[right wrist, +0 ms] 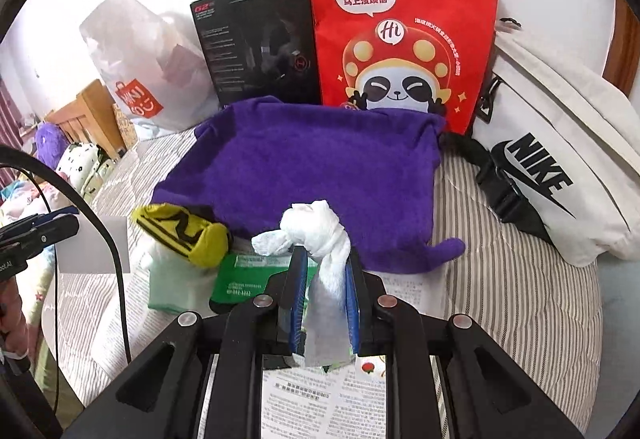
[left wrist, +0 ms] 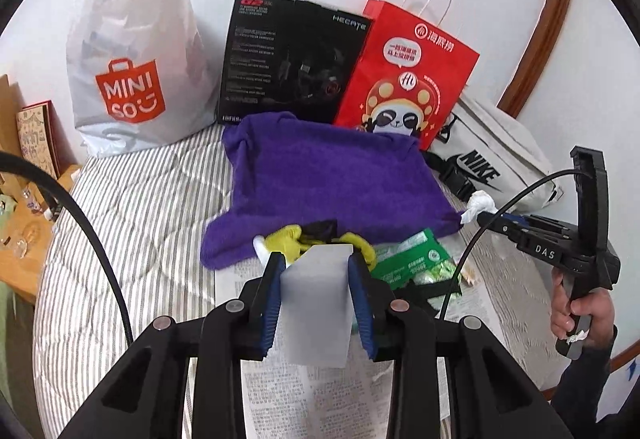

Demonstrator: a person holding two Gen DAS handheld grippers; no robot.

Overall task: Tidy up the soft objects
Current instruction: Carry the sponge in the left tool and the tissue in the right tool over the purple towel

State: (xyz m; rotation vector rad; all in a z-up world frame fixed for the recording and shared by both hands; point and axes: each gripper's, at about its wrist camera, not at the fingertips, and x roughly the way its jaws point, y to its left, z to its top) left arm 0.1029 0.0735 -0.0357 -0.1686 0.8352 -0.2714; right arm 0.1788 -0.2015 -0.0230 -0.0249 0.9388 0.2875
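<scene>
My left gripper (left wrist: 316, 259) is shut on a white foam block (left wrist: 314, 303) and holds it above the bed. My right gripper (right wrist: 326, 259) is shut on a knotted white cloth (right wrist: 320, 231); it also shows in the left wrist view (left wrist: 480, 203) at the right. A purple towel (left wrist: 328, 179) lies spread on the striped bed, also in the right wrist view (right wrist: 304, 167). A yellow and black sock (right wrist: 180, 231) lies at the towel's near edge, partly hidden behind the foam block in the left wrist view (left wrist: 288, 239).
A green packet (right wrist: 248, 275) and newspaper (right wrist: 320, 399) lie on the striped bed (left wrist: 140, 219). Along the wall stand a Miniso bag (left wrist: 132, 55), a black box (left wrist: 292, 59), a red paper bag (right wrist: 404, 35) and a white Nike bag (right wrist: 560, 167). A wooden bedside table (left wrist: 24, 239) is left.
</scene>
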